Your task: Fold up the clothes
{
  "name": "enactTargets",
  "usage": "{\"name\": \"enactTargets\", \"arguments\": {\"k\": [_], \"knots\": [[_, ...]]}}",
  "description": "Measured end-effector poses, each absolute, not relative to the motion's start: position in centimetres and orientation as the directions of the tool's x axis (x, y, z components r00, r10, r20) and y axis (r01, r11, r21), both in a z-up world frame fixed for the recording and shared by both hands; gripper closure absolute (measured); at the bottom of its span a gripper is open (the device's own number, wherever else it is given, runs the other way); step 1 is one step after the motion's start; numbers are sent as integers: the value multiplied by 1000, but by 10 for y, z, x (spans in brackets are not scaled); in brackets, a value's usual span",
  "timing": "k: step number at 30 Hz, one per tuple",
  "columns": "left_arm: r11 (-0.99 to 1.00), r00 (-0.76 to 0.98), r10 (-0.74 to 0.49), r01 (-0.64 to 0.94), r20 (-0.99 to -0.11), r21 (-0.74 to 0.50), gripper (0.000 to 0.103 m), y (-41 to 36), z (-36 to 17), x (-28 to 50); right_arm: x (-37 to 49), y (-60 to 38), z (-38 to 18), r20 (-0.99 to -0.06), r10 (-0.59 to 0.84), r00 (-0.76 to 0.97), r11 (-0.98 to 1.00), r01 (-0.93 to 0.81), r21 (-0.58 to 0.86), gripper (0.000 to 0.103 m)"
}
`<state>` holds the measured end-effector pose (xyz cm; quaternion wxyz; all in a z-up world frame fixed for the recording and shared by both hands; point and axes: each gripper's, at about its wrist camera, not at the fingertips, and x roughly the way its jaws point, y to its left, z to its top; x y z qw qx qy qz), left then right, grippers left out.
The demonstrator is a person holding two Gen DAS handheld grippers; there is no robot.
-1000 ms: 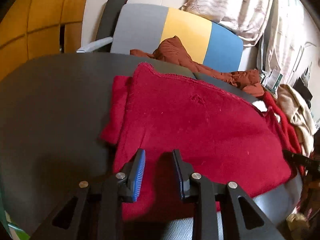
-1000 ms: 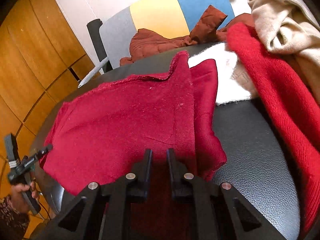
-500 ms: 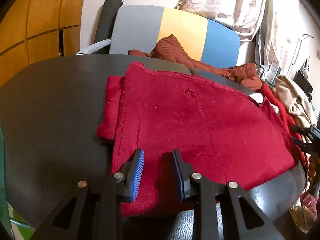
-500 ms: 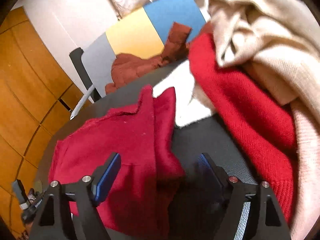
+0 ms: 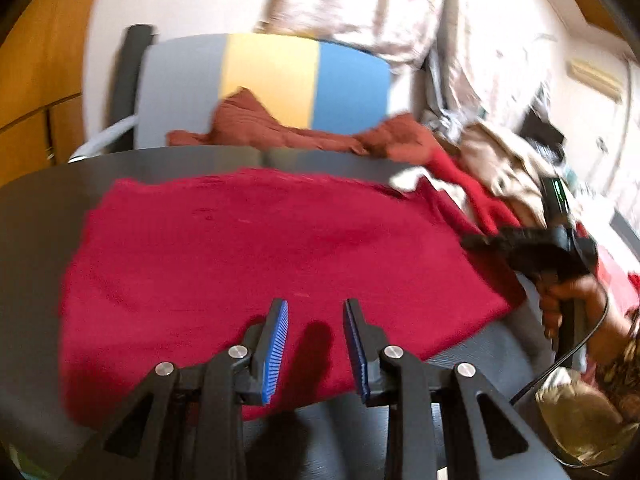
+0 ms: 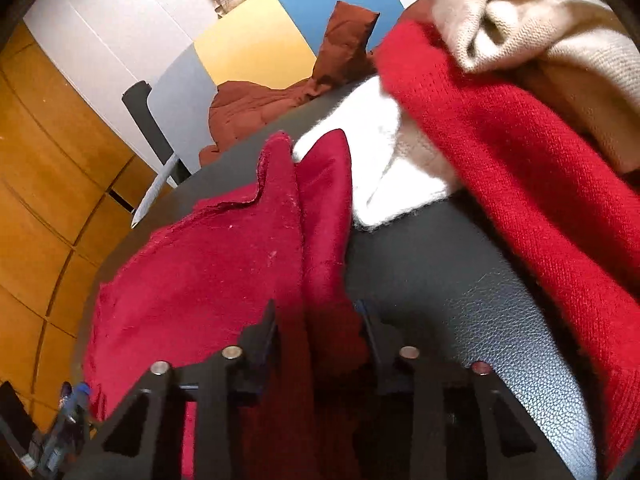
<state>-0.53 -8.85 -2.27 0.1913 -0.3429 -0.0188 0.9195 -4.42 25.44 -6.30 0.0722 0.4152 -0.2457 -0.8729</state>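
While a crimson knitted garment lies flat on the dark leather-topped table, both grippers, left and right, are held with jaws apart, empty; a fold stage is judged underway.

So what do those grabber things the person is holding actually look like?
Each gripper is black plastic with two straight fingers lined by ribbed blue pads and fastened by silver bolts. The right gripper, seen from the left one, has a pistol-style handle trailing a thin black cable. A patterned sleeve shows.
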Motion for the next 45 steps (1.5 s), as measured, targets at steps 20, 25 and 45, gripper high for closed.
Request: {"name": "enactTargets", "arguments": {"k": [20,25,45], "knots": [[-937,-684,343,-297,-644,-183,74,-74,-29,-8,-42,272,-43,-583,-470,-662,-732,-76,677,81],[-961,-769,267,-255,-580,-104,74,-101,2,-4,-31,293,-20,-554,-446,-703,-705,-105,701,82],[-955,-683,288,-256,-672,-149,74,-120,-52,-16,-39,178,88,-395,-645,-654,-609,127,783,82]]}}
